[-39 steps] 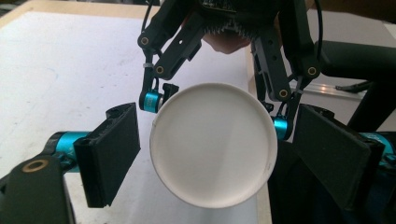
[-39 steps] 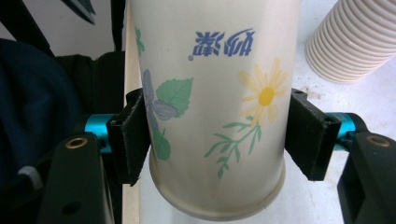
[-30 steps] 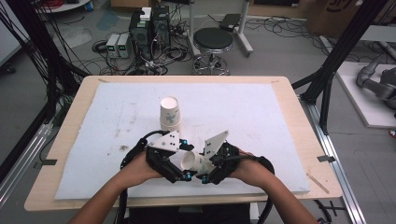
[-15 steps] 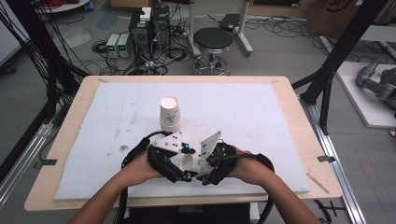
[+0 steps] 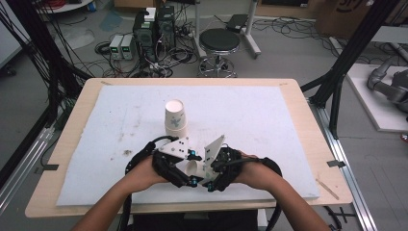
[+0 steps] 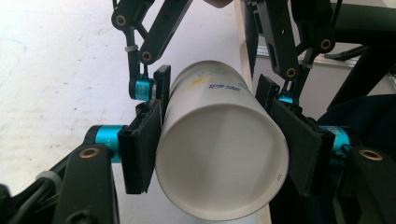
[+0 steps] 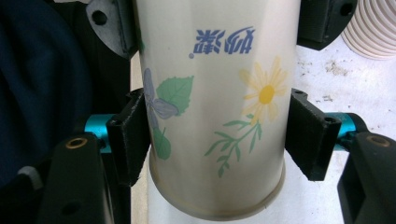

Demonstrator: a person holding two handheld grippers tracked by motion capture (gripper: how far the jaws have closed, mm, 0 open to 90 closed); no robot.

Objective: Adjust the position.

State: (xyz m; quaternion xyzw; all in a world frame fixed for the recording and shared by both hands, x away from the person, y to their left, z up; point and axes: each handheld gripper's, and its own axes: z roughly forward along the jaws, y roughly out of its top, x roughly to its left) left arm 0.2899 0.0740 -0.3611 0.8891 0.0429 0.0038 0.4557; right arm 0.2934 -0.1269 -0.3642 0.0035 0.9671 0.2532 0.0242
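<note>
A white paper cup printed with flowers lies on its side between both grippers, just above the table's front edge. My left gripper has just been closing its jaws, and its pads now press the cup near its open rim. In the left gripper view the mouth of the cup faces the camera. My right gripper is shut on the same cup near its base, with its pads against both sides. The right gripper is also seen farther along the cup.
A stack of upside-down paper cups stands mid-table on the white mat, just beyond the hands; its ribbed rims show in the right gripper view. A stool and cabling lie beyond the table.
The left gripper's jaws have closed onto the rim end of the cup. Both hands have stayed where they were, and the right gripper keeps its grip.
</note>
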